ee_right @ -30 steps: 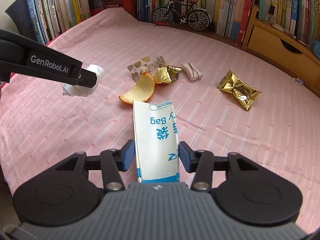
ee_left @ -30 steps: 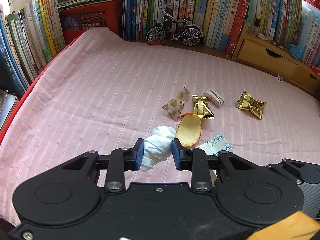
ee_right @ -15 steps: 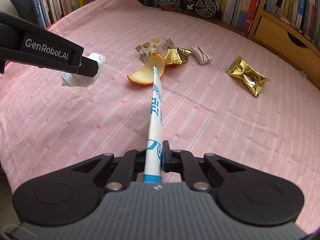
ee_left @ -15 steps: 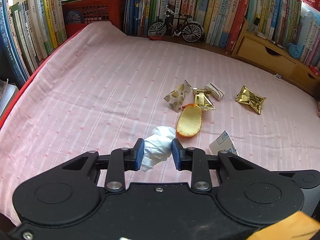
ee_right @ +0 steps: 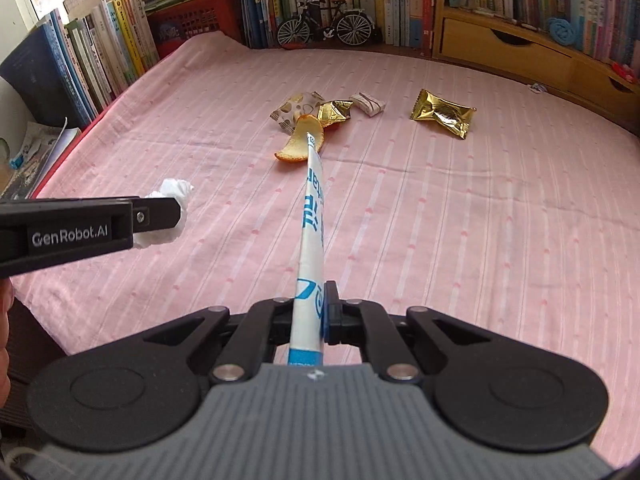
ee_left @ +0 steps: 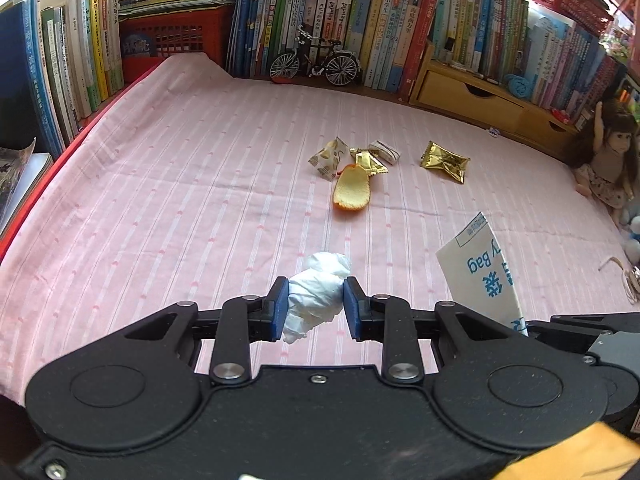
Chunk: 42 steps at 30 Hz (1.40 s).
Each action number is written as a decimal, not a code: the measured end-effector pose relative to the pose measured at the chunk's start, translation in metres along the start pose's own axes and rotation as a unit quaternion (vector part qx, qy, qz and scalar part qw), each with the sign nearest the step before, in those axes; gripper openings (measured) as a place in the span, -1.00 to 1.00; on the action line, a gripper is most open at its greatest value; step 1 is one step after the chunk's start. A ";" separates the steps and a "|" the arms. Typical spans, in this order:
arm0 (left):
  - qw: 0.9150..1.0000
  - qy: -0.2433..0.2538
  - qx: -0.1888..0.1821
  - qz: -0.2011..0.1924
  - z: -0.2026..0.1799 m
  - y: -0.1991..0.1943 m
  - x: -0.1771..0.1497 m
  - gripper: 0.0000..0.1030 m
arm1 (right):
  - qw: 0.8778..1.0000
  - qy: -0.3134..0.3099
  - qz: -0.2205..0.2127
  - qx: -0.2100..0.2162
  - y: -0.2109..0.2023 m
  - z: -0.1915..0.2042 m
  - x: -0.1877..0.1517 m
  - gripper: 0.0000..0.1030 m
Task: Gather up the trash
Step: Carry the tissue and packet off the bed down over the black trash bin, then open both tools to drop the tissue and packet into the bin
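Left wrist view, left gripper (ee_left: 313,306) clamping crumpled tissue (ee_left: 318,290), right gripper (ee_right: 316,314) pinching paper bag (ee_right: 312,232) edge-on

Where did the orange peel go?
The orange peel lies on the pink sheet, mid-frame in both wrist views, just in front of the spotted wrapper and small gold wrapper.

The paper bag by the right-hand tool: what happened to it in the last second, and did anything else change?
The right gripper closed its fingers on the bag, which lay flat between them before, and lifted it edge-up off the cloth. Both tools pulled back a little from the litter. The left gripper kept its hold on the tissue; the peel and wrappers stayed put.
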<state>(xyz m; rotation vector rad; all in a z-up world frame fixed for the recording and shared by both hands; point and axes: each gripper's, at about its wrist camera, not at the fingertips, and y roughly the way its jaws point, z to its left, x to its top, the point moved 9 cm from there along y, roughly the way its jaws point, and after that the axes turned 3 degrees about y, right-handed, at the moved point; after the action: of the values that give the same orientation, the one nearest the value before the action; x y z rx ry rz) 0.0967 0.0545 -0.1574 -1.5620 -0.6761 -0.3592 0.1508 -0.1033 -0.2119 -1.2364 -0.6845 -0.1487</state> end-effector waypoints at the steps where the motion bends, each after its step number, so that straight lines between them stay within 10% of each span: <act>1: 1.000 0.004 -0.005 -0.003 0.004 -0.011 -0.009 -0.47 | 1.000 0.008 -0.003 -0.004 -0.008 0.005 -0.007 -0.85; 17: 0.999 -0.009 -0.006 0.041 0.077 -0.111 -0.172 -0.47 | 0.997 0.049 0.056 0.004 -0.066 0.089 -0.168 -0.85; 36: 0.990 -0.079 0.027 0.110 0.117 -0.025 -0.332 -0.46 | 0.987 0.029 0.153 0.040 0.046 0.116 -0.282 -0.81; 38: 0.989 -0.081 0.023 0.119 0.118 -0.014 -0.344 -0.44 | 0.986 0.023 0.160 0.039 0.059 0.119 -0.289 -0.67; 39: 0.989 -0.082 0.024 0.122 0.119 -0.009 -0.348 -0.36 | 0.986 0.023 0.162 0.038 0.066 0.119 -0.292 -0.29; 42: 0.988 -0.089 0.032 0.125 0.123 -0.004 -0.357 0.15 | 0.986 0.024 0.160 0.033 0.075 0.119 -0.296 0.19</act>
<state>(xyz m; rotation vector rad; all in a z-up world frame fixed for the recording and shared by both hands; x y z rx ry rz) -0.2024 0.1020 -0.3832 -1.6083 -0.6132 -0.0100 -0.0965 -0.0447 -0.4182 -1.2583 -0.4380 0.1084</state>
